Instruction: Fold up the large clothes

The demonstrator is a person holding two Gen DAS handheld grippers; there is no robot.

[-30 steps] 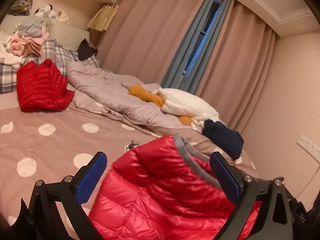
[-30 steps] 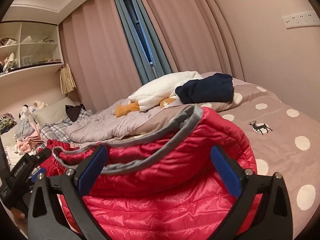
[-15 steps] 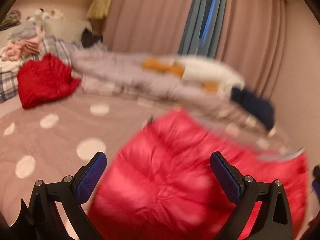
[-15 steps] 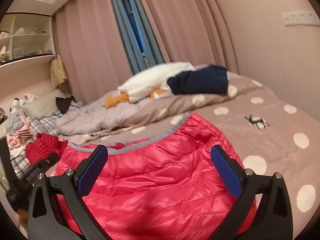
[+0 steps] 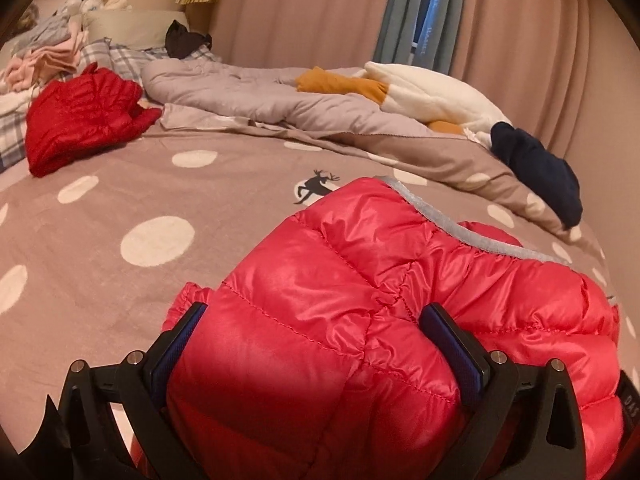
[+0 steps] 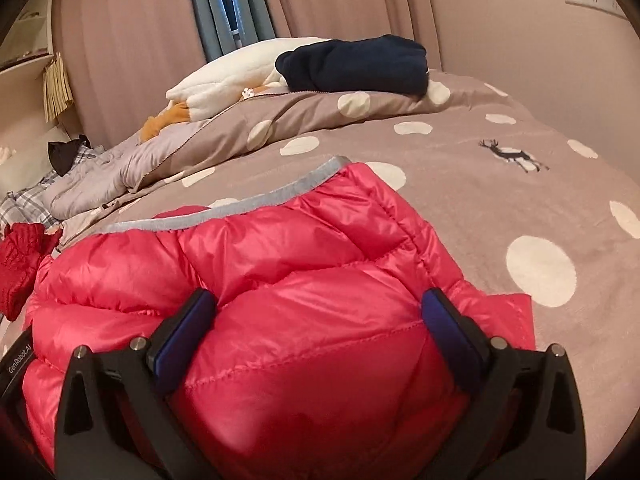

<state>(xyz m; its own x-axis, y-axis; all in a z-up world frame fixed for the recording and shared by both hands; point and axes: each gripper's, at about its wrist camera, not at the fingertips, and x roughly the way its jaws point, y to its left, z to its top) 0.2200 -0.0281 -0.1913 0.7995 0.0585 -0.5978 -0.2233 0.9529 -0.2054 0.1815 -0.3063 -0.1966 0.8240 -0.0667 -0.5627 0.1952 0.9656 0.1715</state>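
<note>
My left claw and right claw each squeeze the puffy red quilted down jacket lying crosswise ahead on the bed.

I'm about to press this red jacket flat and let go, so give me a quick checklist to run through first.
1. Left gripper around the red puffer jacket: ok, bulging fabric fills the gap between the fingers; firmness of hold cannot tell.
2. Right gripper around the jacket: ok, same.
3. Jacket lying on the bedspread: ok, its far part rests there.
4. Grey hem straight: not ok, it curves and puckers.
5. Bedspread beyond the jacket free of clothes: ok; the navy garment sits further back.
6. Underside layers aligned: cannot tell, hidden.
</note>
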